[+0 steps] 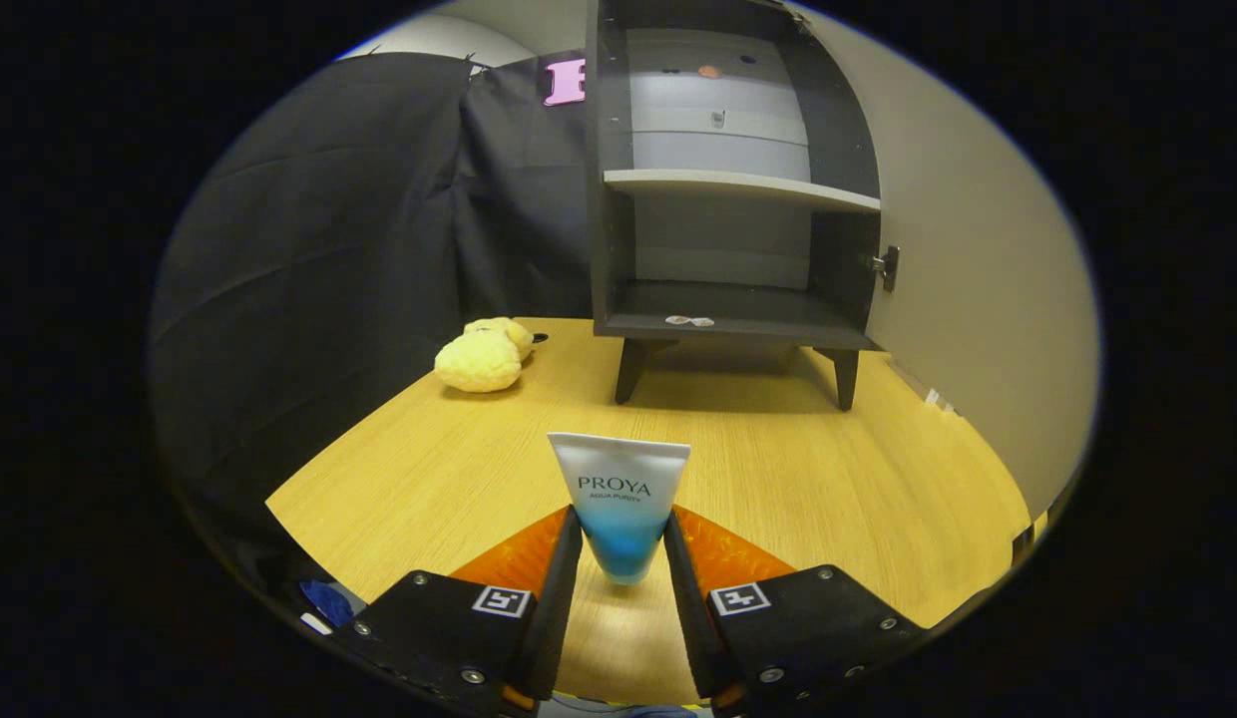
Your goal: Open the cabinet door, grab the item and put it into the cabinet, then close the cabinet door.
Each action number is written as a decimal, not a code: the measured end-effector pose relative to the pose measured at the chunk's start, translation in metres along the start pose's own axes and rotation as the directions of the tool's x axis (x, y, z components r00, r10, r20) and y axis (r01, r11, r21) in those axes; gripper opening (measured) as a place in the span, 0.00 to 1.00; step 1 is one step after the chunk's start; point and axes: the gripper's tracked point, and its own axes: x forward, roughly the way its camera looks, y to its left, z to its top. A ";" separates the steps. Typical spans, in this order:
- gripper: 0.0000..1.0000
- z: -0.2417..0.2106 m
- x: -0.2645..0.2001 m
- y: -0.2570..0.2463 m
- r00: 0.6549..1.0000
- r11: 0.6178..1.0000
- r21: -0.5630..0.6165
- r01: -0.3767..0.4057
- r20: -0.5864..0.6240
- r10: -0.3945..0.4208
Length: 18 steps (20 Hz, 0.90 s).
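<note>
Gripper (622, 534) is clamped on the white-and-blue tube (619, 504), both fingers pressing its lower end, held above the wooden table (828, 469). Beyond it the cabinet (723, 199) stands with door (963, 249) swung open, yellow plush toy (482, 355) off to its left.

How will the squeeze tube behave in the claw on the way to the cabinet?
The tube is probably soft plastic, so it may dent under the claw. It looks glossy and tapers between the fingers, so it could slip. Likely light for its size.
</note>
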 end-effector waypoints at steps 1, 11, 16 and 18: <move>0.51 0.005 0.004 -0.003 1.000 1.000 -0.005 0.005 0.012 -0.005; 0.51 0.054 0.022 -0.018 0.993 1.000 -0.010 0.017 0.117 -0.016; 0.51 0.074 0.025 -0.022 0.992 1.000 -0.004 0.013 0.128 -0.013; 0.51 0.083 0.028 -0.024 0.989 1.000 -0.006 0.014 0.146 -0.013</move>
